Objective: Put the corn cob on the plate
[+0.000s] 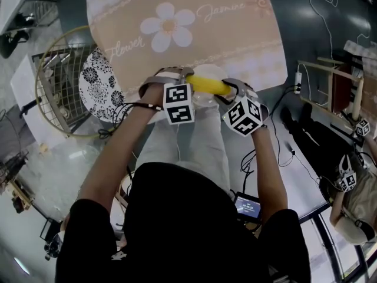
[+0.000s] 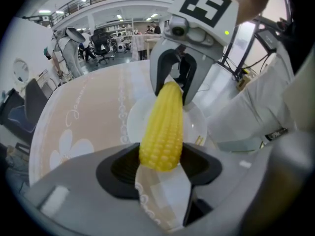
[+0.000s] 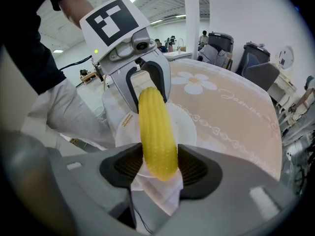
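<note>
A yellow corn cob [image 1: 206, 85] hangs level between my two grippers, just above a white plate [image 1: 203, 101] at the near edge of the table. My left gripper [image 1: 189, 80] is shut on one end of the corn cob [image 2: 163, 127], its pads [image 2: 123, 167] pressing both sides. My right gripper [image 1: 227, 92] is shut on the other end of the corn cob [image 3: 156, 132]. In the left gripper view the right gripper [image 2: 177, 90] faces me above the plate [image 2: 135, 119]. In the right gripper view the left gripper [image 3: 145, 90] clasps the far end above the plate [image 3: 186, 124].
The round table [image 1: 177, 28] wears a beige cloth with a white flower print. A wire basket [image 1: 56, 90] and a black-and-white patterned disc [image 1: 97, 78] stand at the left. A wooden stool [image 1: 339, 87] and cables lie at the right. A small screen [image 1: 247, 207] hangs by my waist.
</note>
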